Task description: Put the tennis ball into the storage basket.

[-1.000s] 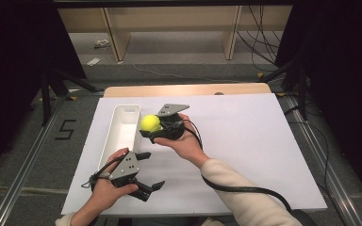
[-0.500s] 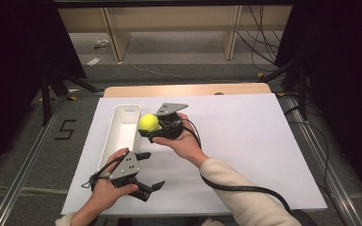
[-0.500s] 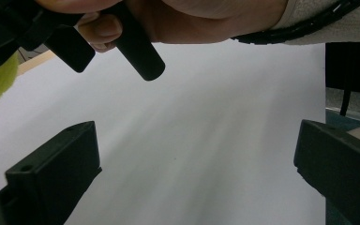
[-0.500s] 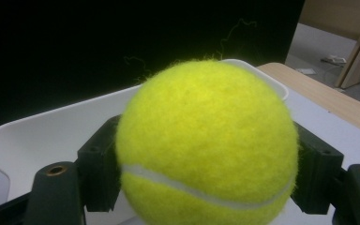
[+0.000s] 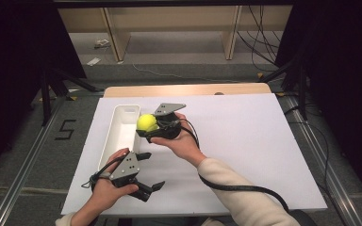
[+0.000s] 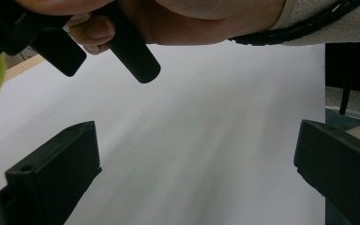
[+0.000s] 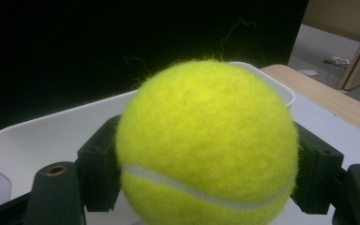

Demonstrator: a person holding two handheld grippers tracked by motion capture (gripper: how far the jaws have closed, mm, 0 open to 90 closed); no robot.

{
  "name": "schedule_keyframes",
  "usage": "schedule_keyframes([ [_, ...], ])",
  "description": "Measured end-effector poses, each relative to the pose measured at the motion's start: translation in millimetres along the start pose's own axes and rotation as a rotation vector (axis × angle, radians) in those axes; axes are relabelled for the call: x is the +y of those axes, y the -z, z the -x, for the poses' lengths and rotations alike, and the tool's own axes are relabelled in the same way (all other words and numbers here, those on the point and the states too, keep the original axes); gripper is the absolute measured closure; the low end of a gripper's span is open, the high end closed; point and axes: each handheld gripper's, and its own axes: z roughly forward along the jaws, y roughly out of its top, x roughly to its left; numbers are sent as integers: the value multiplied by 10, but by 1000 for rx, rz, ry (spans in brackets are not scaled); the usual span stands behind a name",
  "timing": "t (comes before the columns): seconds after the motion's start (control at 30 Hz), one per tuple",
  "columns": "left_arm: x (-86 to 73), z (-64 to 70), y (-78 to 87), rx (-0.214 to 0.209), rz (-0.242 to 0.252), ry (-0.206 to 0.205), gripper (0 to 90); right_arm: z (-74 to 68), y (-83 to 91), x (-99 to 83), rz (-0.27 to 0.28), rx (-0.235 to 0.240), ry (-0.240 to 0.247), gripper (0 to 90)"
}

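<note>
- Right gripper (image 5: 146, 130): held in the person's right hand over the middle of the table, just right of the white tray (image 5: 119, 136). Its two black jaws are clamped on the tennis ball (image 5: 145, 122), one on each side, as the right gripper view confirms.
- Tennis ball (image 7: 206, 145): yellow-green with a pale seam, lifted clear of the table surface and poised at the right-hand edge of the tray, towards its far half.
- White tray: a long, narrow bin lying lengthwise from near to far on the left part of the white table (image 5: 264, 141); its rim (image 7: 281, 91) appears behind the ball in the right gripper view.
- Left gripper (image 5: 152, 170): held in the left hand at the near left of the table, near the tray's near end. Its jaws stand wide apart with nothing between them; the left gripper view shows bare table between the jaws.
- Right hand (image 6: 178, 23): seen at the far edge of the left gripper view, above the table.
</note>
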Motion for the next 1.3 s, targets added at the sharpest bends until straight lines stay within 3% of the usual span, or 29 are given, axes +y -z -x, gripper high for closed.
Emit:
schedule_keyframes([
  [1.3,1,4,0,-2,0,-1,1,-94,-126,69,-5,31,18,264],
])
